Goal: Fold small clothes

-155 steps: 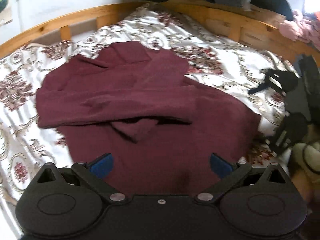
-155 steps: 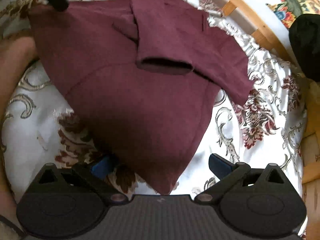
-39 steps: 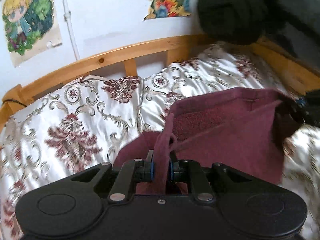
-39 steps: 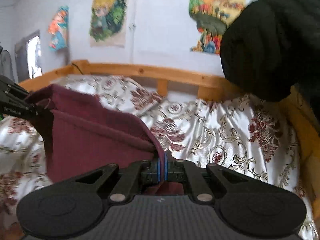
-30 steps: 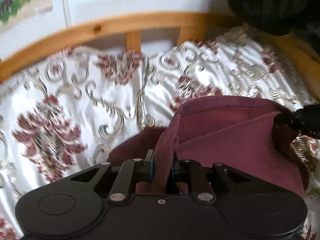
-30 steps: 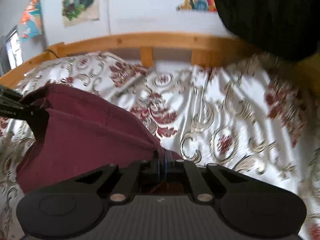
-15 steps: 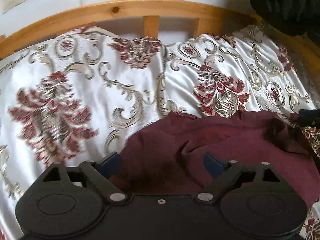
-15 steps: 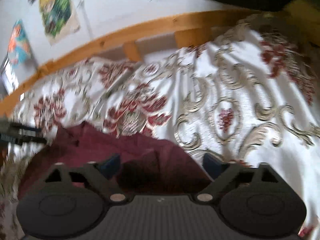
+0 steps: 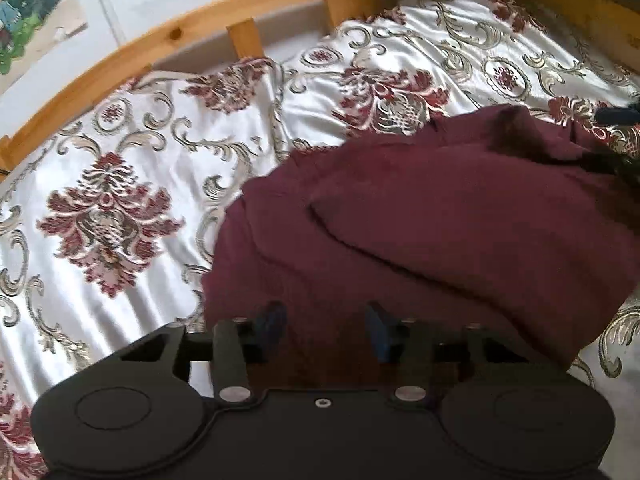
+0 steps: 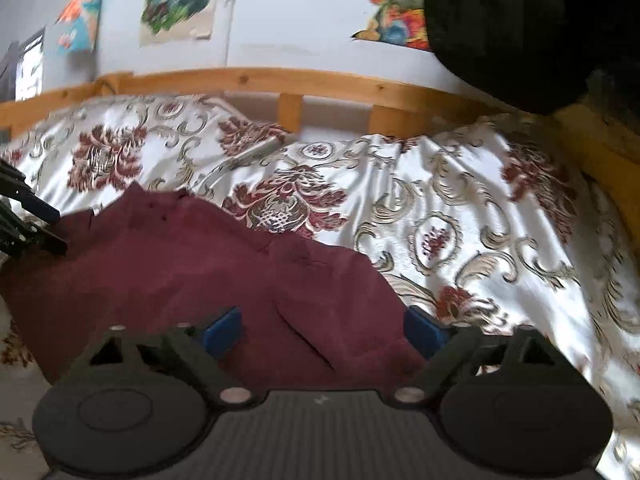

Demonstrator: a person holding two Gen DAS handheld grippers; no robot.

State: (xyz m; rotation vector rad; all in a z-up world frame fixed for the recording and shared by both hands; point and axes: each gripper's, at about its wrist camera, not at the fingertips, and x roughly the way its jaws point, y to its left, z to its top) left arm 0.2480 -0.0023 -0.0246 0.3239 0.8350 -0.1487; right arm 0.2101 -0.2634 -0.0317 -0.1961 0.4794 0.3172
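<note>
Maroon garment (image 9: 440, 220) lies folded on the bed, on the floral satin bedspread (image 9: 120, 184), some way short of the wooden headboard rail (image 9: 248, 24) at the far edge. Upper layer doubled over the lower one; a fold ridge runs diagonally across the cloth. Fabric looks rumpled, edges uneven.

Left tongs (image 9: 326, 330): jaws apart and closing, blue pads (image 9: 272, 320) either side of a strip of maroon cloth just below them. Pads do not press on the fabric; nothing gripped.

Right tongs (image 10: 324, 330): jaws wide and closing a little, blue pads (image 10: 224, 330) spread over the near corner of the garment (image 10: 200, 264). Cloth lies between them but the pads stand clear of it; released.

From the right wrist view the left tongs show as black linkage at the left margin, at the garment's far-left corner. From the left wrist view a blurred dark shape sits at the garment's right side.

Colourful posters (image 10: 180, 0) on the pale wall above the rail. A dark bundle of cloth (image 10: 520, 32) hangs at the upper right, over the bed's right-hand side
</note>
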